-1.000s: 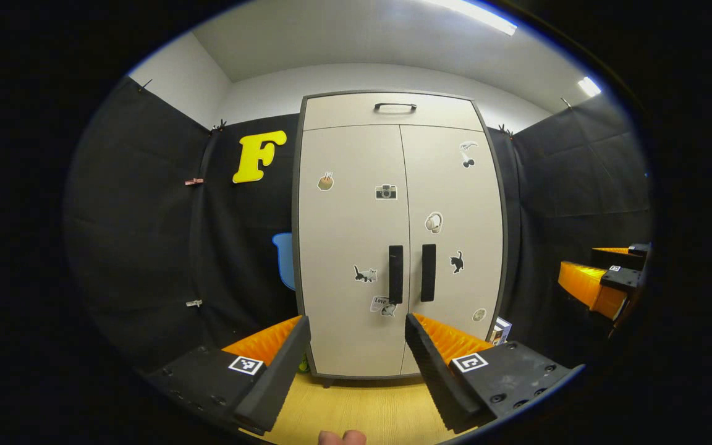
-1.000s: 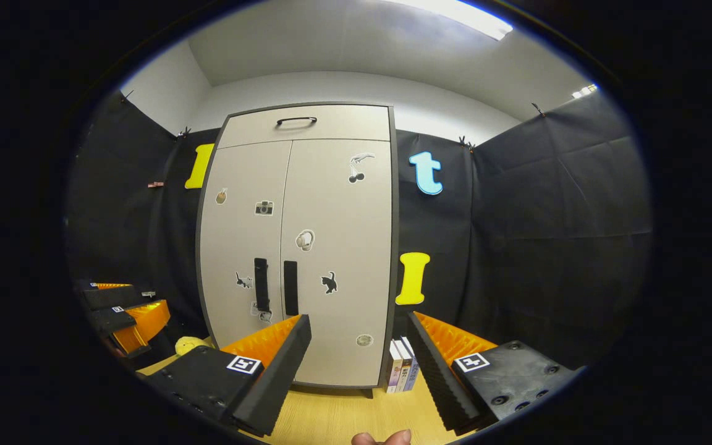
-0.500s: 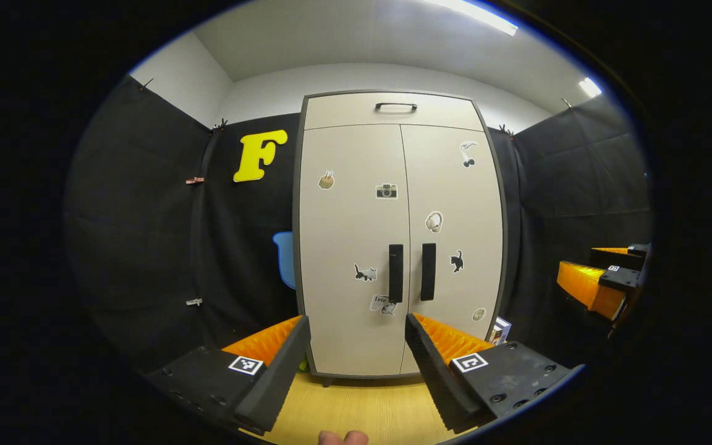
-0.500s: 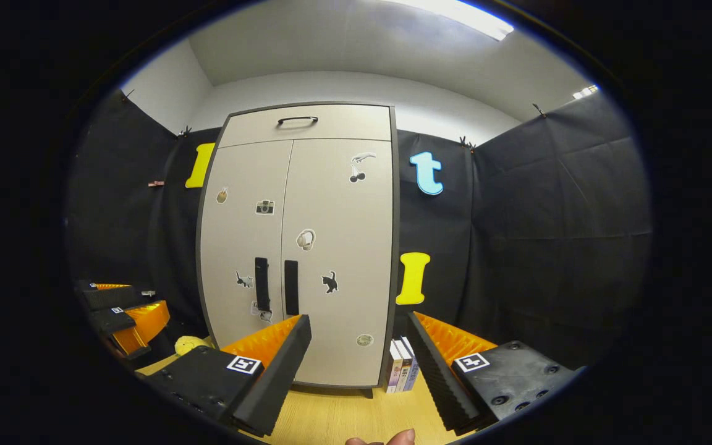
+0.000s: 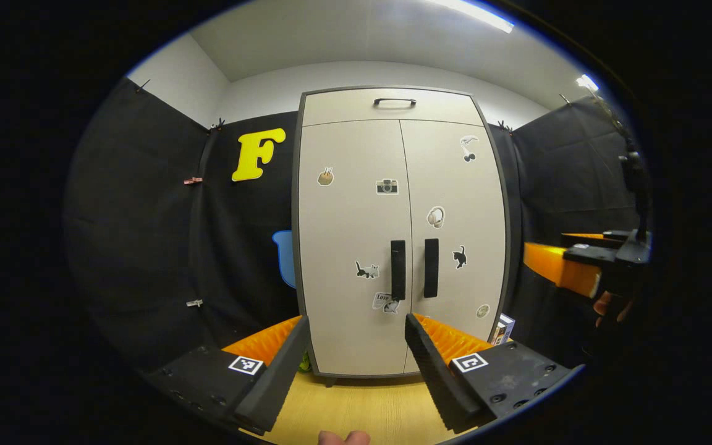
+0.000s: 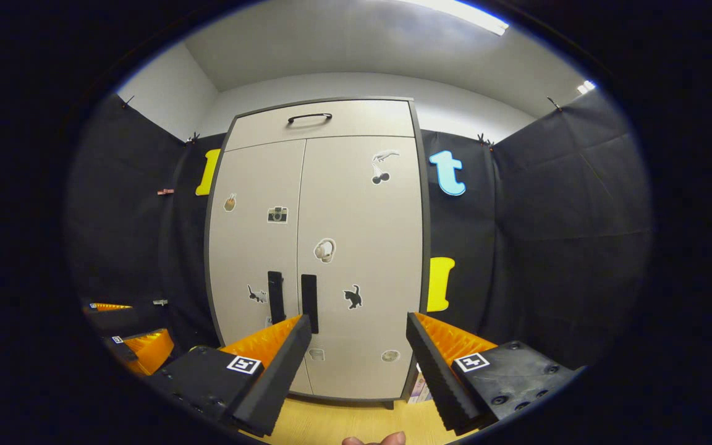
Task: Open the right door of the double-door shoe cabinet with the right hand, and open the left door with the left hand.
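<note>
Right gripper (image 6: 356,334), jaws spread, empty, approach step, lower centre; next: close on right door handle (image 6: 309,295); doors shut.

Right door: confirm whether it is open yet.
No, the right door sits flush against the left door, both shut.

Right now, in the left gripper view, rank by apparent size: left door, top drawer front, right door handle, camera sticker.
1. Left door
2. Top drawer front
3. Right door handle
4. Camera sticker
</note>
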